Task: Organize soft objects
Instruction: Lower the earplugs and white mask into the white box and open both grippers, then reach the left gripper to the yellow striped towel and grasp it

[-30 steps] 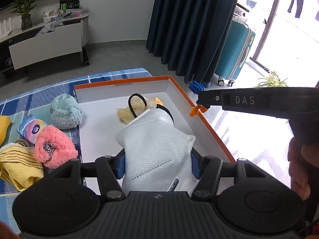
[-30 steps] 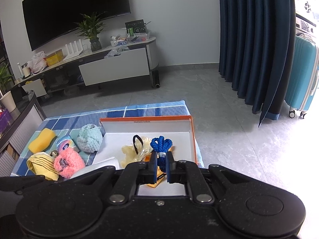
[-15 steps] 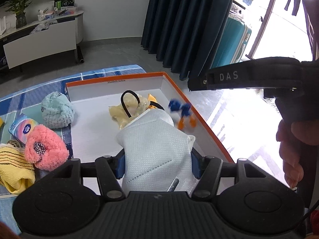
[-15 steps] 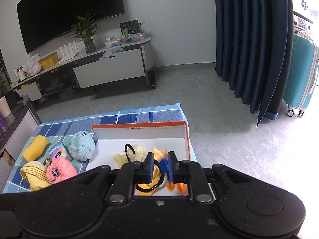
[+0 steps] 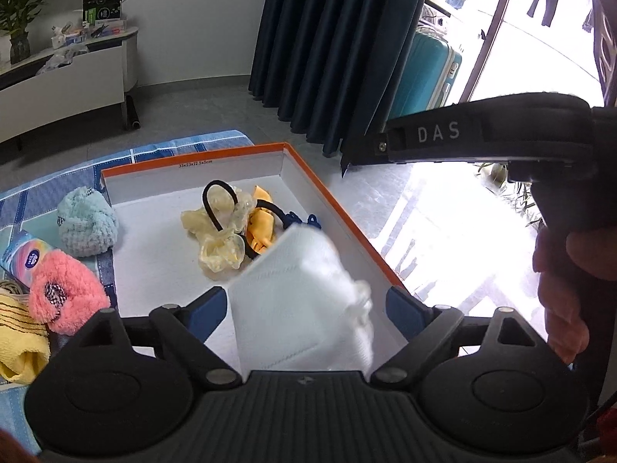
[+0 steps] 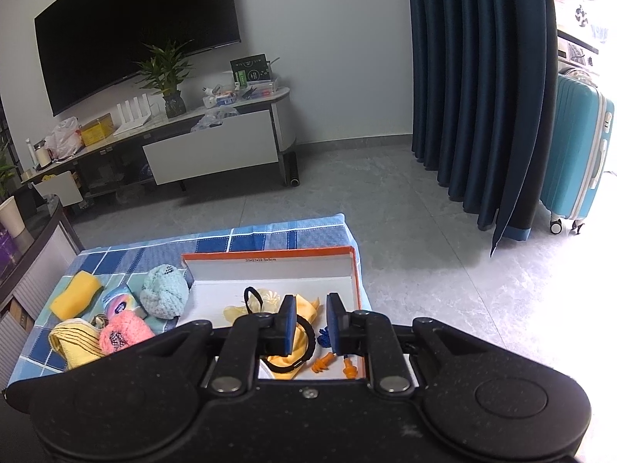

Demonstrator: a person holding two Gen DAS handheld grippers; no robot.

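the left gripper (image 5: 304, 306) has just spread its jaws wide, and the white folded face mask (image 5: 300, 301) sits blurred between them, free of both blue pads, over the near end of the orange-rimmed white cardboard box (image 5: 320, 189). the right gripper (image 6: 311, 322) has its jaws slightly apart with nothing between them, above the blue-corded orange earplugs (image 6: 327, 364) lying inside the box beside the yellow cloth (image 6: 304, 306) and black hair tie (image 6: 254, 299).
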